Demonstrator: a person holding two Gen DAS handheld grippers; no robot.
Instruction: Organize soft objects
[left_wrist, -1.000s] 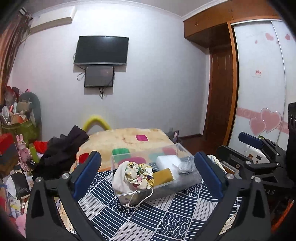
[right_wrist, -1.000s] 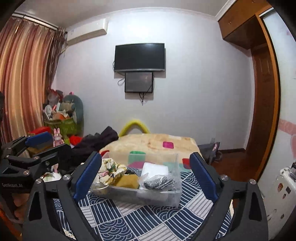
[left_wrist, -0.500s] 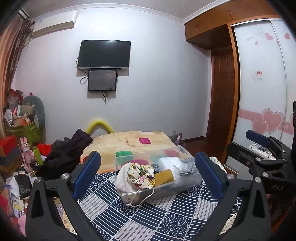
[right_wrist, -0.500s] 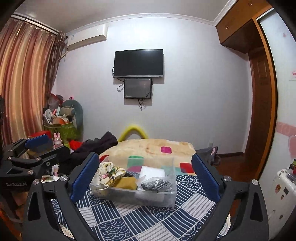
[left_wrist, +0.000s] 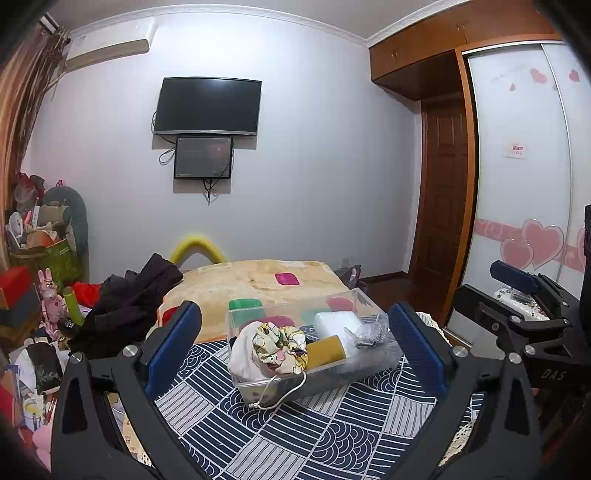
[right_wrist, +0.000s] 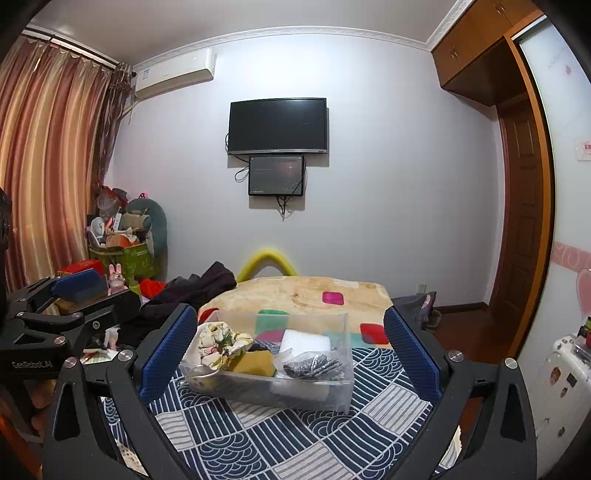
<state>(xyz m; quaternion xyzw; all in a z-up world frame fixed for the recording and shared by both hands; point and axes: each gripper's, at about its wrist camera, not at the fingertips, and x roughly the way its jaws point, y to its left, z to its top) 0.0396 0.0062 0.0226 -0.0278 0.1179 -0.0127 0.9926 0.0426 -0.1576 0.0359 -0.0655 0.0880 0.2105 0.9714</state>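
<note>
A clear plastic box (left_wrist: 364, 299) (right_wrist: 343, 376) stands on the blue patterned cloth (left_wrist: 295, 435) (right_wrist: 258, 439). In it lie a floral drawstring pouch (left_wrist: 273, 347) (right_wrist: 218, 341), a yellow sponge (left_wrist: 327, 352) (right_wrist: 255, 363), a white foam block (left_wrist: 338, 321) (right_wrist: 304, 341) and a bagged dark item (left_wrist: 371, 330) (right_wrist: 314, 365). My left gripper (left_wrist: 295, 347) is open and empty, in front of the box. My right gripper (right_wrist: 291, 350) is open and empty, also in front of the box. Each gripper shows at the edge of the other's view.
A bed with a beige blanket (left_wrist: 251, 280) (right_wrist: 310, 291) lies behind the box, with dark clothes (left_wrist: 129, 299) (right_wrist: 192, 288) at its left. Toys and boxes (left_wrist: 40, 258) crowd the left wall. A wardrobe (left_wrist: 524, 177) stands at the right. A TV (right_wrist: 277, 125) hangs on the far wall.
Both wrist views have tilted slightly upward and pulled back a little; the box sits lower in view. Both grippers stay open and empty.
</note>
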